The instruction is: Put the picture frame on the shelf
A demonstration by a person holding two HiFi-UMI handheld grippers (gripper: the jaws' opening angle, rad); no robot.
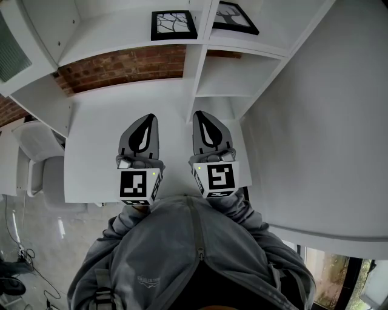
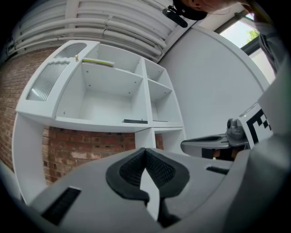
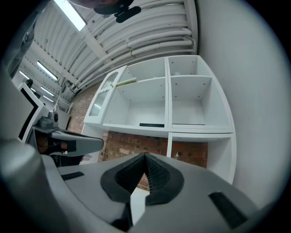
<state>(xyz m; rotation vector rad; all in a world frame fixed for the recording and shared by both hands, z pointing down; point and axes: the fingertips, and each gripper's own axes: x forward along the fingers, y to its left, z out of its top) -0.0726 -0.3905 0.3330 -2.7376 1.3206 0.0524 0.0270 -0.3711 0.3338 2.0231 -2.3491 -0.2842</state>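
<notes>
left tongs [image 1: 150, 117] and right tongs [image 1: 199, 114] both clenched empty over the white worktop [image 1: 97, 139], picture frame [image 1: 174, 25] flat on the shelf [image 1: 109, 35] beside a second frame [image 1: 234, 17], branch print visible from the head view, only a thin dark edge in the gripper views

Head view looks down; both gripper views face the shelf [image 2: 91, 124].

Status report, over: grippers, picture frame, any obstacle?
Left gripper shut, empty. Right gripper shut, empty. One picture frame flat on the shelf, second frame in the next compartment. No obstacle seen.
</notes>
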